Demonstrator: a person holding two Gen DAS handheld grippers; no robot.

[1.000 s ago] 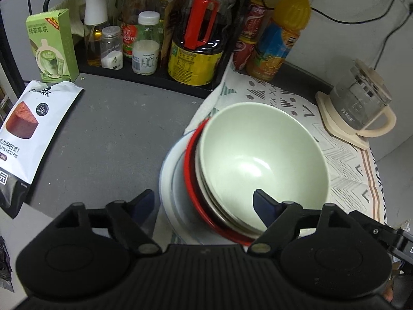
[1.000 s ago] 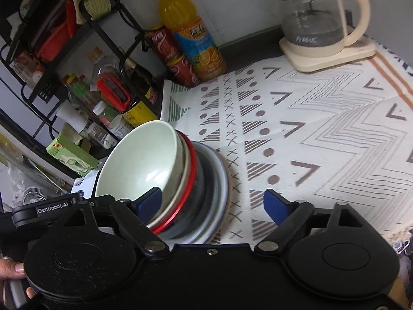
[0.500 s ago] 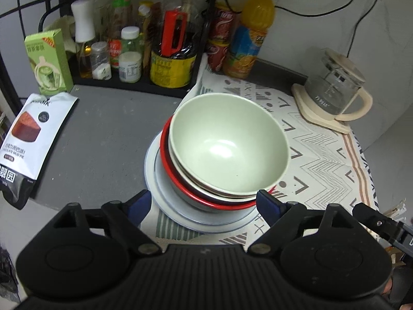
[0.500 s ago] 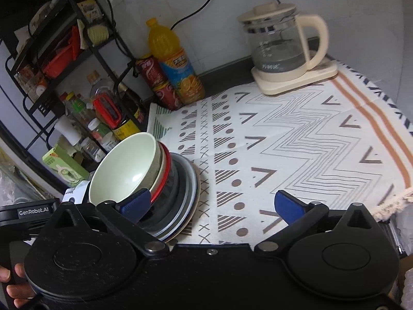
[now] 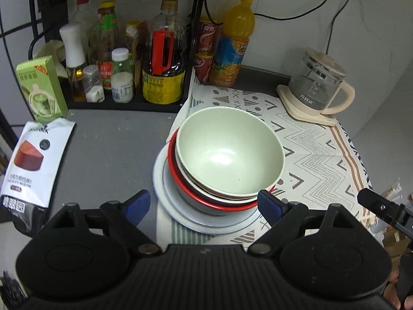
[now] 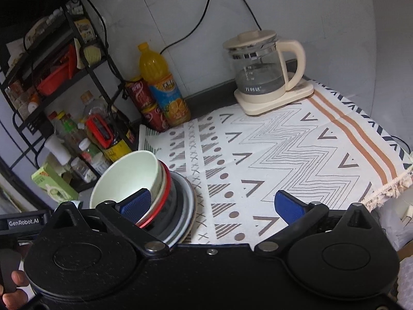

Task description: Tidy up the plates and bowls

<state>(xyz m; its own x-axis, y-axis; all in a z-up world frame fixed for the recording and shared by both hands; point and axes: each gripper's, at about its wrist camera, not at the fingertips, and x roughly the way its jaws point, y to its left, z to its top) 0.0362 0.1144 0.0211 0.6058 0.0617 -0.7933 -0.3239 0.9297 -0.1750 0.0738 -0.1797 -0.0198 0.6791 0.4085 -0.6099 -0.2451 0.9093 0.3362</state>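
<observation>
A pale green bowl (image 5: 229, 152) tops a stack of nested bowls, one with a red rim (image 5: 216, 202), on pale blue-white plates (image 5: 206, 223). The stack stands at the left edge of the patterned cloth. My left gripper (image 5: 204, 206) is open and empty, held just in front of and above the stack. In the right wrist view the green bowl (image 6: 124, 178) and the plates (image 6: 187, 206) sit at lower left. My right gripper (image 6: 211, 204) is open and empty above the cloth, to the right of the stack.
A black rack (image 5: 124, 103) with several bottles stands at the back left. An orange juice bottle (image 5: 229, 44) and red cans (image 5: 205, 49) stand beside it. A glass kettle (image 5: 317, 85) stands at the back right. A green box (image 5: 41, 87) and a snack bag (image 5: 31, 160) lie left.
Both grippers have drawn back and up from the stack of bowls, so more of the counter shows. The stack stays in place. Both grippers remain open.
</observation>
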